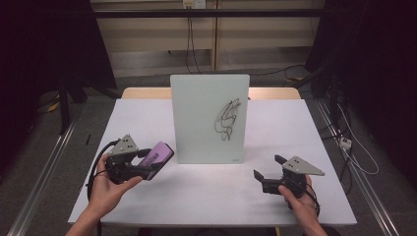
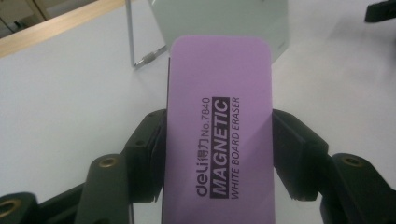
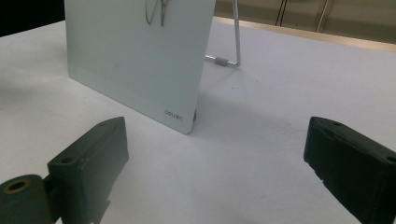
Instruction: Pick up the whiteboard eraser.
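Observation:
A purple magnetic whiteboard eraser point(image 1: 158, 154) is held off the table in my left gripper point(image 1: 150, 163), whose jaws press on its two long sides. In the left gripper view the eraser point(image 2: 219, 135) runs up between the black pads point(image 2: 149, 154). A small glass whiteboard point(image 1: 209, 118) stands upright at the table's middle, with a black scribble point(image 1: 227, 119) on its right half. The eraser is just left of the board's lower left corner. My right gripper point(image 1: 268, 167) rests low at the right, open and empty, with its jaws pointing toward the board's lower right corner point(image 3: 180, 116).
The white table point(image 1: 275, 196) has a wooden strip point(image 1: 142, 93) along its far edge. The board leans on a metal wire stand point(image 3: 233, 46) behind it. Cables point(image 1: 354, 152) trail on the floor to the right of the table.

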A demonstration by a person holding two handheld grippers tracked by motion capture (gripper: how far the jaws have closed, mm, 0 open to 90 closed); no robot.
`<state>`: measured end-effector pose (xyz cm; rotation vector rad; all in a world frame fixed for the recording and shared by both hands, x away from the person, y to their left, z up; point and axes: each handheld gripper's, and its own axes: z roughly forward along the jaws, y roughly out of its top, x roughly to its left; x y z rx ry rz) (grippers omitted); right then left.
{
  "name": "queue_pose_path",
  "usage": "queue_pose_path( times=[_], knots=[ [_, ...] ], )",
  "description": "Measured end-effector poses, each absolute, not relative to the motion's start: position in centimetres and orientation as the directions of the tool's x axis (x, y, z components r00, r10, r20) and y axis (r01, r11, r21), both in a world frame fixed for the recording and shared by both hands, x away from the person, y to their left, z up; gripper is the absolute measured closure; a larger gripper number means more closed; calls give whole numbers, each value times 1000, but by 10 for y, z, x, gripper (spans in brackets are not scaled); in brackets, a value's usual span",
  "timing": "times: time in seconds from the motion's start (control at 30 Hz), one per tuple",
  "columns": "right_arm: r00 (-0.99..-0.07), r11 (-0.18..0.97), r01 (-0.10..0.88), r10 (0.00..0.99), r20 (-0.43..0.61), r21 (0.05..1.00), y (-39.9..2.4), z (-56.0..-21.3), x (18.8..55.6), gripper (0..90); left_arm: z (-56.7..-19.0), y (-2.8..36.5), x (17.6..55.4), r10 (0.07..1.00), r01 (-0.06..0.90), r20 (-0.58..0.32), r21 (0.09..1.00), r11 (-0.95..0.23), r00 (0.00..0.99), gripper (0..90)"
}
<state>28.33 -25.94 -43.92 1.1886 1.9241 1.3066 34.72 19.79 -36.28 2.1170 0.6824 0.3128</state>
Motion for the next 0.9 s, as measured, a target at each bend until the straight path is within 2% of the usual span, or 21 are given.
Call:
queue_pose_path(
  times=[0.43,0.9],
  knots=[
    [-478,146,373,876,55,916,-259,-439,284,59,-354,160,348,534,279,37,821,-498,845,412],
    [-479,145,374,876,57,916,-259,-439,283,60,-330,112,355,496,147,156,843,-518,854,412]
  ],
)
